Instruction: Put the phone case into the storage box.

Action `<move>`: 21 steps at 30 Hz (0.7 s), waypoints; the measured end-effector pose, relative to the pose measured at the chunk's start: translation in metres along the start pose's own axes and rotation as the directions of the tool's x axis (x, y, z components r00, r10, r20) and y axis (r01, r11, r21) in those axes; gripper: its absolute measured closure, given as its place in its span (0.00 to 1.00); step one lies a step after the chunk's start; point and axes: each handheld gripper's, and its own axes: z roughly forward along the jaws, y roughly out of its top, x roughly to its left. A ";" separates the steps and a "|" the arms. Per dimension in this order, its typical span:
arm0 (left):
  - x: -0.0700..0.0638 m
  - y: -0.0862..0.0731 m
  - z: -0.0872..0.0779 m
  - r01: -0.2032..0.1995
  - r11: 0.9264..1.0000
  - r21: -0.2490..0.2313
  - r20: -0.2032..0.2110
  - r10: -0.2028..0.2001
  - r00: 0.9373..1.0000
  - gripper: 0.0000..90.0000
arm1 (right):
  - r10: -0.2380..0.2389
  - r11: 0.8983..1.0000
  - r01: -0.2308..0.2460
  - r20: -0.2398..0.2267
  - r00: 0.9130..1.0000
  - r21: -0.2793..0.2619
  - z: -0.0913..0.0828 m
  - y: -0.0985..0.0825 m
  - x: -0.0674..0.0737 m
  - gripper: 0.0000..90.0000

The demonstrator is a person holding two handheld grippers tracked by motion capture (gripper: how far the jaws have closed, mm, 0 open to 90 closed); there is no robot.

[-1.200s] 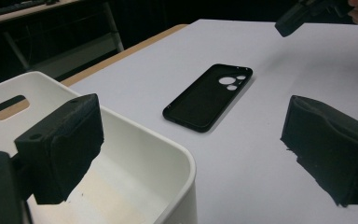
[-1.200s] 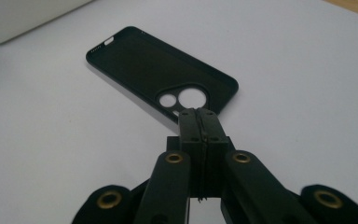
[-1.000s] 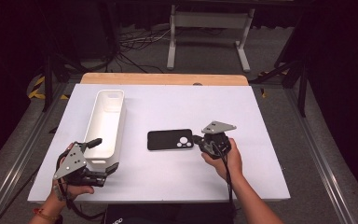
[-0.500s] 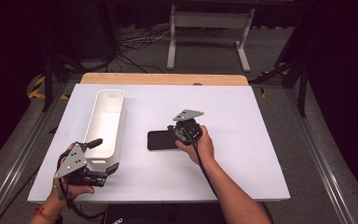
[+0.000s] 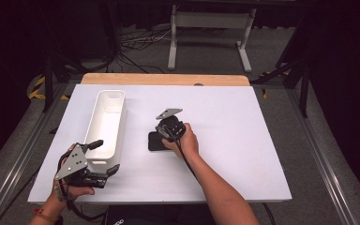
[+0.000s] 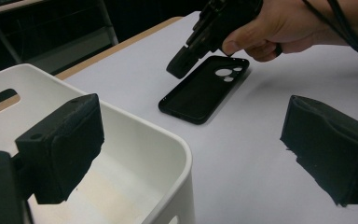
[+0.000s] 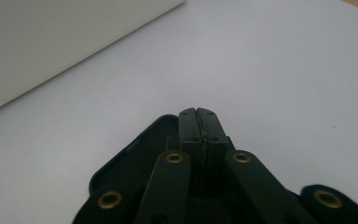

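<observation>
A black phone case lies flat on the white table, camera cutouts toward the person's hand. My right gripper is shut, jaws pressed together with nothing between them, and its tip sits just over the case's end; I cannot tell whether it touches. In the left gripper view the right gripper hovers at the case's far edge. My left gripper rests open at the near end of the white bin, one pad over the bin, the other over the table.
The long white bin stands left of the case, lengthwise away from me. The white table top has a wooden strip at its far edge. Behind it stand a metal frame and floor cables.
My right gripper has moved left, from beside the case's right end to over the case, and a little lower. The left gripper has stayed put.
</observation>
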 end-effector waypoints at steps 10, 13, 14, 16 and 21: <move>0.000 0.000 0.001 -0.014 1.000 0.004 0.016 0.014 1.000 0.07 | 0.013 0.999 -0.013 0.007 1.000 0.041 0.023 0.008 0.000 1.00; -0.001 -0.001 0.002 -0.002 1.000 0.006 0.025 0.002 1.000 0.07 | 0.007 0.998 -0.007 0.008 1.000 0.060 0.028 0.009 0.000 1.00; -0.002 -0.001 0.004 -0.005 1.000 0.002 0.024 0.005 1.000 0.07 | 0.009 0.997 -0.010 0.009 1.000 0.070 0.032 0.009 0.000 1.00; -0.002 -0.001 0.004 -0.001 1.000 0.003 0.027 0.001 1.000 0.07 | -0.001 0.997 0.001 0.005 1.000 0.071 0.033 0.009 -0.001 1.00; -0.002 -0.001 0.005 -0.021 1.000 0.011 0.034 0.020 0.999 0.07 | 0.010 0.997 -0.011 0.009 1.000 0.073 0.036 0.008 -0.005 1.00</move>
